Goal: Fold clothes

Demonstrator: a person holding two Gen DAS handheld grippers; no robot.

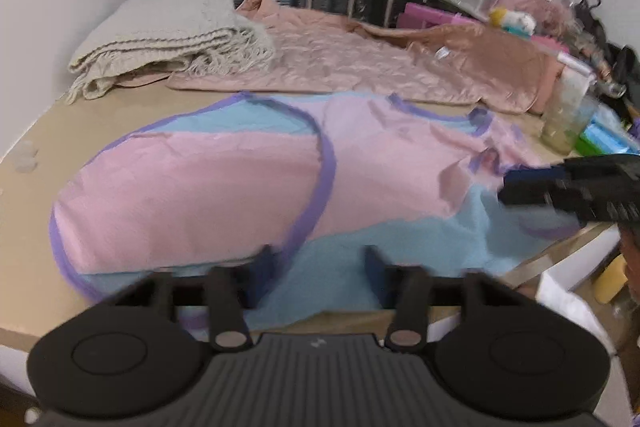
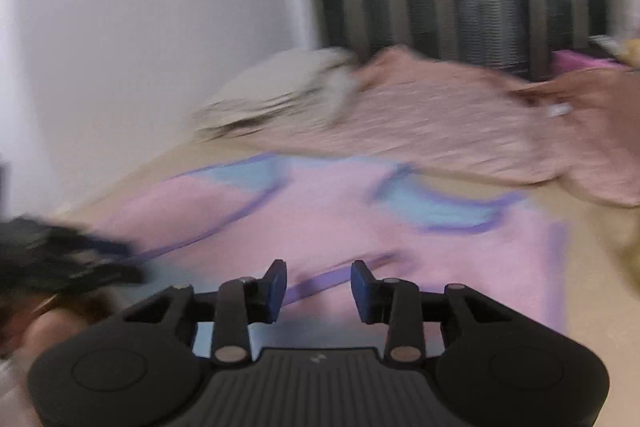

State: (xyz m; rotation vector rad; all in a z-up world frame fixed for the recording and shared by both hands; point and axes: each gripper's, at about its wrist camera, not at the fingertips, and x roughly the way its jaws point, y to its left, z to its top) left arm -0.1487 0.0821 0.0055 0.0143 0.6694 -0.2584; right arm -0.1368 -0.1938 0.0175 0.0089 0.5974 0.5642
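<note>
Left claw [image 1: 318, 261]: fingers parted, nothing pinched between the pads, poised over the near hem of the garment [image 1: 248, 183], which spreads away from it toward 12 o'clock on the tan table [image 1: 56, 131]. The garment is pink on top with a light-blue layer showing beneath and purple binding along its curved edges; the blue layer lies directly under the gap between the fingers.

Right claw [image 2: 319, 285]: likewise released, pads apart, a purple-edged fold of the same garment [image 2: 360, 227] visible under the gap (whether the pads touch the cloth cannot be told). In the left wrist view the right claw [image 1: 516, 187] enters from 3 o'clock, its tips at the garment's right side near a puckered fold; its opening is not readable there. In the right wrist view the left claw [image 2: 80, 263] appears at 9 o'clock as a dark smear.

Beyond the garment, toward 12 o'clock: a salmon quilted cloth [image 1: 360, 67]; at 10 o'clock a folded grey fringed blanket [image 1: 168, 35]; at 2 o'clock a clear jar [image 1: 568, 123] amid clutter too small to identify. The right wrist view is heavily motion-blurred; the garment's near edge is hidden by each claw body.
</note>
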